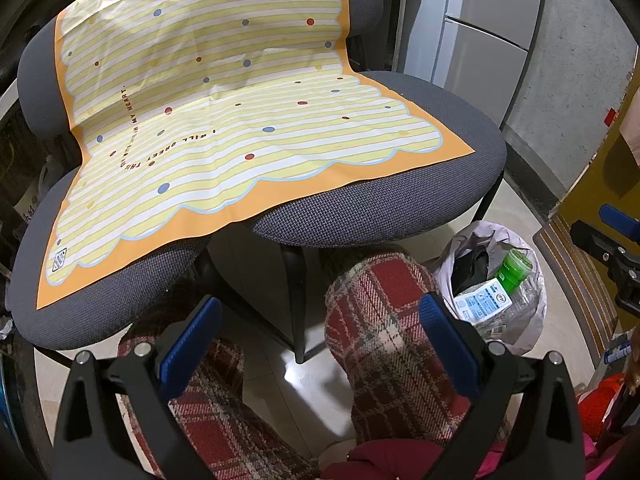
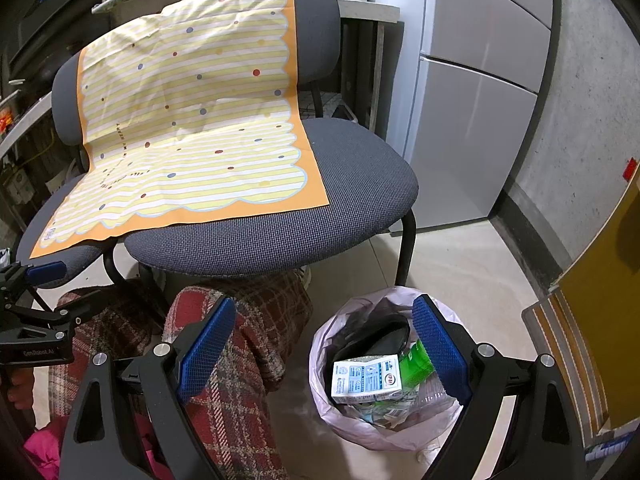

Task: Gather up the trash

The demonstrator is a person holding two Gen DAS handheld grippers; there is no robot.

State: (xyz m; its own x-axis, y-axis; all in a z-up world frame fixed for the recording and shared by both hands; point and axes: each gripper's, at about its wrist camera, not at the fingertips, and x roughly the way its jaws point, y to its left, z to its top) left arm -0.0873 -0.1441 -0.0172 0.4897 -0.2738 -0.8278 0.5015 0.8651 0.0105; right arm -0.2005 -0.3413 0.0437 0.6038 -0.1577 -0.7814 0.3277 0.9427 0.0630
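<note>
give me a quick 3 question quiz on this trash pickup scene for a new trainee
1. True or false: the trash bag on the floor is empty.
2. What covers the chairs? A) striped dotted sheet B) folded towel C) newspaper
3. How do the jaws of the left gripper and right gripper stand?

Key:
1. False: it holds a white and blue carton, a green item and something black.
2. A
3. Both open, holding nothing.
</note>
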